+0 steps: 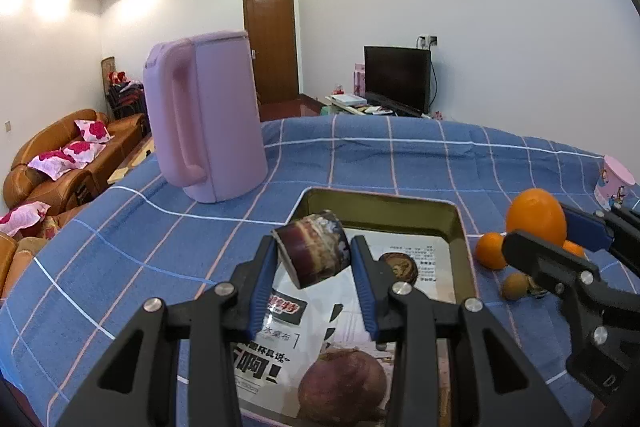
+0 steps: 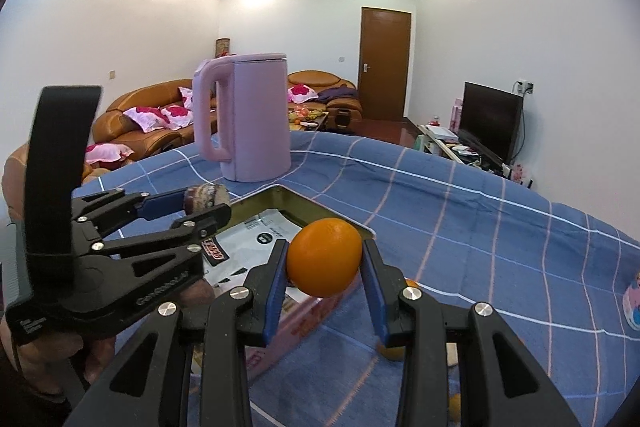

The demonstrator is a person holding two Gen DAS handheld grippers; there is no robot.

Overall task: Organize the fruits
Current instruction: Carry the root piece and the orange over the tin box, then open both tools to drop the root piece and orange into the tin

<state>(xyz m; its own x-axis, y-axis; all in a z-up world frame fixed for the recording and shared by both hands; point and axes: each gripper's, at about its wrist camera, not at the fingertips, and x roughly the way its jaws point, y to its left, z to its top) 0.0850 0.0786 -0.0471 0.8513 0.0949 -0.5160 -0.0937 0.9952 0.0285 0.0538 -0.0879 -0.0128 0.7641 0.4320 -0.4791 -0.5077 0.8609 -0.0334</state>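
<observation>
My left gripper (image 1: 314, 253) is shut on a short dark purple sugarcane piece (image 1: 314, 255) and holds it above the gold metal tray (image 1: 380, 201). A round purple-brown fruit (image 1: 342, 385) and a small brown fruit (image 1: 398, 265) lie in the tray on printed paper. My right gripper (image 2: 325, 263) is shut on a large orange (image 2: 325, 263), held above the tray's right edge (image 2: 360, 227); it shows in the left wrist view (image 1: 536, 217). Smaller oranges (image 1: 491, 250) and a small brown fruit (image 1: 516, 286) lie on the cloth right of the tray.
A tall pink kettle (image 1: 202, 119) stands on the blue checked tablecloth (image 1: 400, 155) behind the tray. A pink cup (image 1: 614, 183) stands at the far right. Beyond the table are a brown sofa (image 1: 60, 163), a television (image 1: 396, 79) and a door.
</observation>
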